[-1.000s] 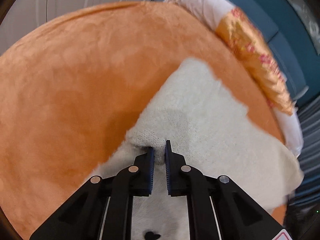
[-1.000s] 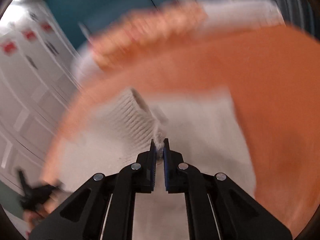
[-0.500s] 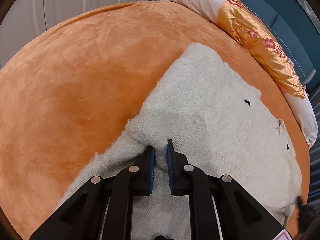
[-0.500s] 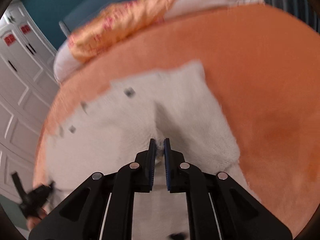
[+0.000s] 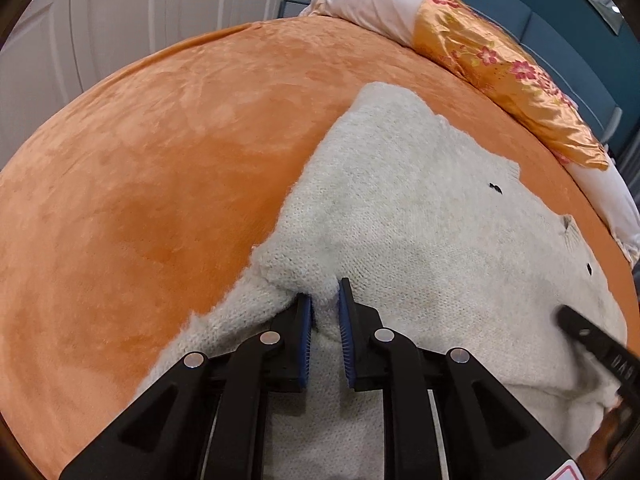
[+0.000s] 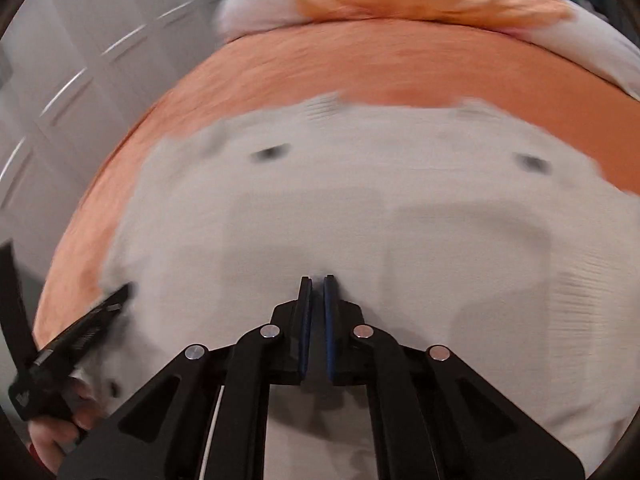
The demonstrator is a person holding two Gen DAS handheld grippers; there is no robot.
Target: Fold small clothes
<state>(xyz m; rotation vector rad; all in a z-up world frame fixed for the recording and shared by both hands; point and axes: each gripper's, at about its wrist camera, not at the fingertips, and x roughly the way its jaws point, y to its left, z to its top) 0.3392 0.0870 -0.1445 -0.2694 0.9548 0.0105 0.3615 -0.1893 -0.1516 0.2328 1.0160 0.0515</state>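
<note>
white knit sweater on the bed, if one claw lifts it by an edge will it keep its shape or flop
The white knit sweater will likely flop: its fold already bunches softly at the left claw. Its fuzzy knit probably grips, not slides, on the plush orange bedspread.
</note>
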